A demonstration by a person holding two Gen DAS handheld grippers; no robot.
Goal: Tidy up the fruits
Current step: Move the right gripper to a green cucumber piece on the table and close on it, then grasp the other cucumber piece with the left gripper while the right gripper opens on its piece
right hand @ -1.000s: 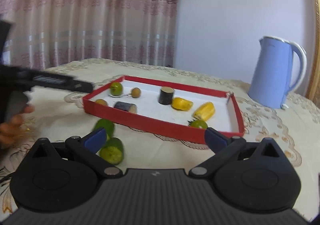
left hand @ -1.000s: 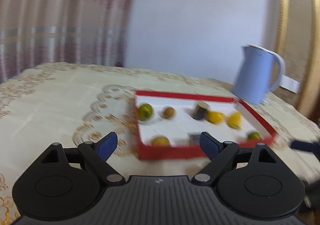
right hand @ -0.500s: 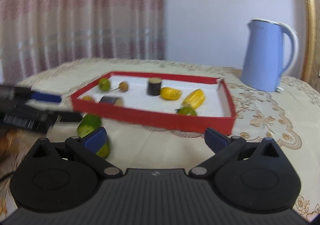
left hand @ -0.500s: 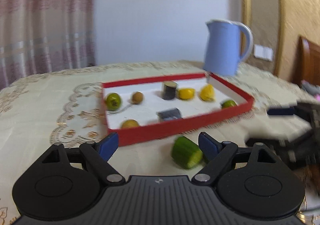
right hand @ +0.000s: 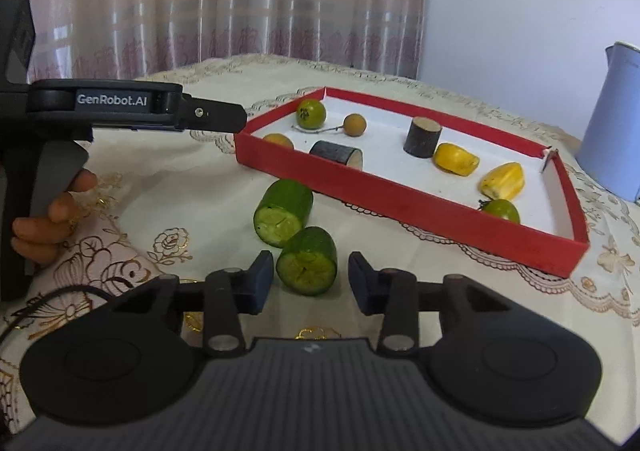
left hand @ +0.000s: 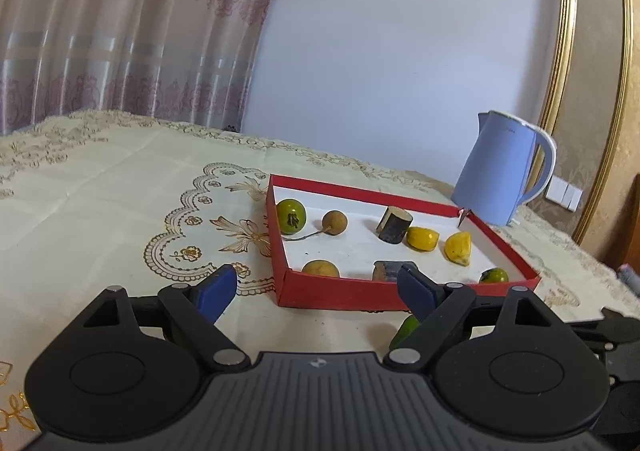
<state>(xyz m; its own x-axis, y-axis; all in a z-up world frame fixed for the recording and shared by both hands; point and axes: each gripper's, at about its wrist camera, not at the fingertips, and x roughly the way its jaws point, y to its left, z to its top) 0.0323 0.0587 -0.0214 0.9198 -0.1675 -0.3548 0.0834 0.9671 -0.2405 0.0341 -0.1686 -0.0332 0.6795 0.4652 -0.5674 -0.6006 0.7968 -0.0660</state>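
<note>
Cucumber pieces, two, cut ends showing, lie on the bench [left hand: 100, 203] outside the red tray [right hand: 400, 191], just in front of its near wall. Near cucumber piece [right hand: 307, 266] sits between the jaws of the right gripper [right hand: 311, 279]. Far cucumber piece [right hand: 283, 212] lies just behind it, the two touching or nearly so.

Right jaws drawn in tight on the near piece and pinching it as far as the view tells; the left pad is against the skin, the right pad shows a thin sliver of gap. Piece rests on the cloth, not lifted.

Left gripper [left hand: 316, 287]: jaws spread wide, nothing between them. It hangs off to the side, pointed at the tray's near corner, with a person's hand [right hand: 52, 219] on its grip.

Tray holds a green round fruit [left hand: 291, 215], a small brown stemmed fruit [left hand: 334, 222], yellow wedges, two dark bark-skinned stubs and a small green fruit at the right end. Blue kettle [left hand: 500, 171] stands beyond the tray.

Step in hand, by my reading: the grasp on the near piece, first of two to go into the tray. Next move calls for a straight lift clear of the far piece, then over the red wall to bare white floor. Risk: round skin may roll in the pinch.
</note>
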